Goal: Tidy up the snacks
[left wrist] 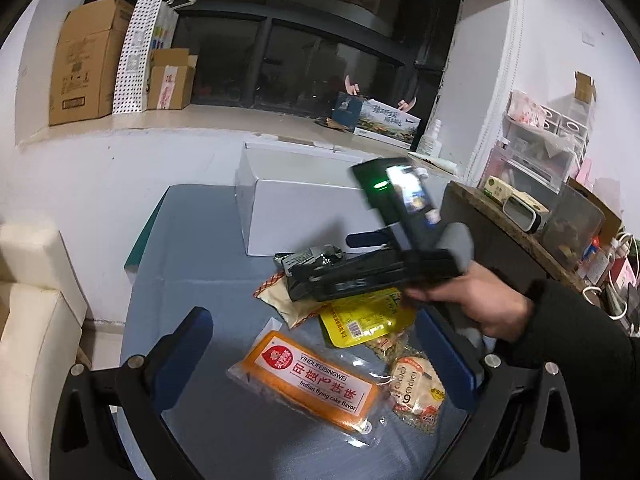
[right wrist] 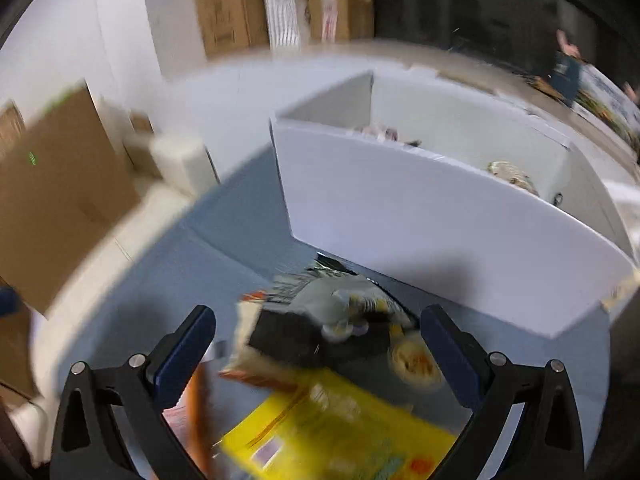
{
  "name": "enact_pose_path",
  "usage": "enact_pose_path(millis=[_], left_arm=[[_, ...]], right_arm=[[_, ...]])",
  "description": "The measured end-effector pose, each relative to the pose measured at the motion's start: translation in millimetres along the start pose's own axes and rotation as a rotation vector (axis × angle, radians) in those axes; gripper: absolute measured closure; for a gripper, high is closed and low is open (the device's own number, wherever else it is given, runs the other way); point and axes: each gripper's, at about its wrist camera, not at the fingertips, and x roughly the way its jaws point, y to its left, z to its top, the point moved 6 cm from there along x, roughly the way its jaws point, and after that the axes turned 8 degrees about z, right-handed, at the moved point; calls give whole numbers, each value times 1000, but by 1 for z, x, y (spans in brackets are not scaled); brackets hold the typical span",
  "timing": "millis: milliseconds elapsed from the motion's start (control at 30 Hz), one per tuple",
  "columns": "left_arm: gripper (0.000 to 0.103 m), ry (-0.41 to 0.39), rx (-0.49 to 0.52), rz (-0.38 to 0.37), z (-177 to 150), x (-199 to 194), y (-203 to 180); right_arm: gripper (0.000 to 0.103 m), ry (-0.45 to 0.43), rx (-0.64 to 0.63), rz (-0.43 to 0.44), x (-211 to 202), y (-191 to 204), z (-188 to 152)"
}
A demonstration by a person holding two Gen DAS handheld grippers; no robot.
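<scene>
Snack packets lie in a heap on the blue table: an orange flying-cake pack, a yellow pack, a round cracker pack and a grey-black packet. My left gripper is open above the orange pack. My right gripper is open over the grey-black packet, with the yellow pack below it; it also shows in the left wrist view, held by a hand. A white box behind holds some snacks.
A cream chair stands left of the table. A cluttered wooden shelf is at the right. Cardboard boxes sit on the window ledge behind.
</scene>
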Motion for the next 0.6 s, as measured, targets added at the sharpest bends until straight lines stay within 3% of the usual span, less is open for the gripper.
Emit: enact_pose_path(millis=[33, 100, 133, 200, 333, 467, 600], left_arm=[[0, 3, -1, -1, -1, 0, 1], [0, 10, -1, 7, -4, 2, 4], [0, 14, -5, 11, -5, 3, 5], [0, 27, -21, 9, -8, 6, 9], [0, 38, -30, 2, -10, 11, 8], [0, 54, -4, -39, -8, 21, -5], [0, 89, 52, -88, 0, 46, -35]], right_arm=[[0, 26, 2, -13, 7, -3, 0], [21, 79, 27, 2, 21, -7, -3], [22, 81, 46, 9, 22, -9, -3], [36, 74, 45, 30, 16, -8, -4], [40, -35, 61, 55, -18, -10, 0], [40, -205, 120, 96, -85, -20, 0], [40, -310, 169, 105, -147, -29, -19]])
